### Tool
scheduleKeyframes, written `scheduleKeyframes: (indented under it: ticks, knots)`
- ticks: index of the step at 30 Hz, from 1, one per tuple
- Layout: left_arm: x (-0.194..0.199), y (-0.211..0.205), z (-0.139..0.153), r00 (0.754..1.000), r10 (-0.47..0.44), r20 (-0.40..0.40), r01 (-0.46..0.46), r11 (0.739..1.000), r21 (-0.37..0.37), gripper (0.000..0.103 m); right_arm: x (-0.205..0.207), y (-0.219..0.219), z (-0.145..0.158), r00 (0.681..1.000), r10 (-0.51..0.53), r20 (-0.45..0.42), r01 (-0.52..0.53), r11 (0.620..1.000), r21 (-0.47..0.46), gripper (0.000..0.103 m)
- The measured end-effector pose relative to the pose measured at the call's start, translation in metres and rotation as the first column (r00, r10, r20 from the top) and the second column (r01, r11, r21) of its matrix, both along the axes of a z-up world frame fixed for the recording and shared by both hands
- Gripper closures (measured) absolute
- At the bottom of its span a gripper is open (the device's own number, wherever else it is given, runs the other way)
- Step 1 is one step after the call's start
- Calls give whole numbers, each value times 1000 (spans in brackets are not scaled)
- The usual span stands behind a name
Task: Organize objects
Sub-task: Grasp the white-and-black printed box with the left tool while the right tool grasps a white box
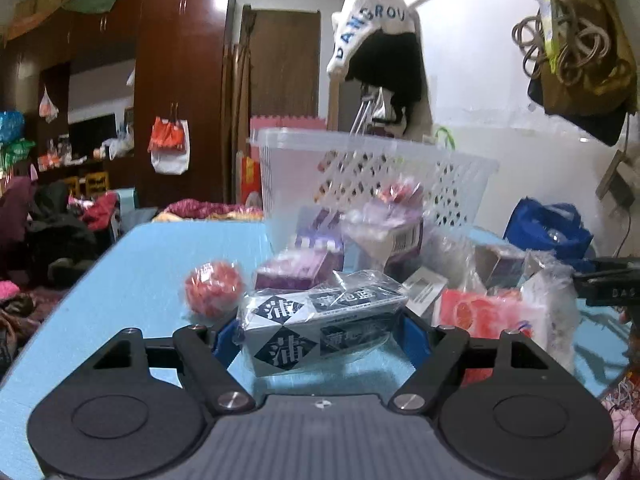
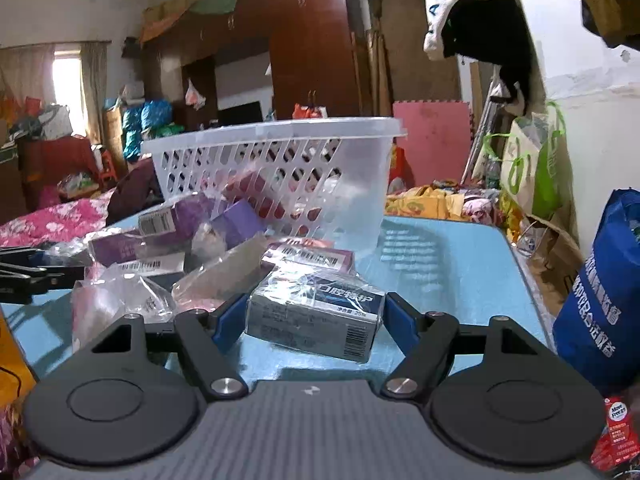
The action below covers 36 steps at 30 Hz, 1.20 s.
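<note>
A white perforated basket stands at the back of the blue table; it also shows in the right wrist view. In front of it lies a pile of wrapped boxes. My left gripper is shut on a grey-and-navy wrapped box, its blue pads against both ends. My right gripper is shut on a grey toothpaste box in plastic wrap, which rests low over the table. Purple boxes and a pink grapefruit pack lie in the pile.
A red wrapped ball lies left of the pile. A blue bag stands at the table's right edge. The other gripper shows at the left edge of the right wrist view. Wardrobes, hanging clothes and bedding surround the table.
</note>
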<state>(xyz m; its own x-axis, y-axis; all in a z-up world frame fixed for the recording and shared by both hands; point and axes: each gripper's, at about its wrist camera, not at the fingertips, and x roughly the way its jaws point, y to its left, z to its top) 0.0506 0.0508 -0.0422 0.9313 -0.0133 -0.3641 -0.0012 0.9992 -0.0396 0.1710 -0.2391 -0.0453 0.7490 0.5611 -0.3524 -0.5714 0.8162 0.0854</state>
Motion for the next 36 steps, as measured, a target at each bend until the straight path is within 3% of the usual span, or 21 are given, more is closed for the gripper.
scheduleKeyframes:
  ticks: [7,10,14,19,23,29,36]
  knots:
    - [-2,-3,9,997,-16,71,15,1000,16,22,-15,1,10,998,-23,54,24,999,-25,27]
    - [-4,2,20,995,-17,102,17,1000,0,22,-17,-2,24,998,-8,65,8,1000,4,27]
    - [-5,8,51,984,-32,175,32,999,3,22,-20,5,55,990,16,139,-17,1000,9,27]
    - [25,9,105,976,-79,204,80,997,2,22,1,32,102,974,36,225,-34,999,-10,27]
    - [84,3,135,983,-87,164,88,996,2,22,42,68,130,977,18,213,-8,999,-50,27]
    - [192,4,130,997,-61,-52,58,997,-48,22,102,109,132,996,17,89,-8,995,-99,27]
    - [217,15,113,994,-50,-101,40,995,-94,21,113,116,117,997,17,77,-6,990,-138,23]
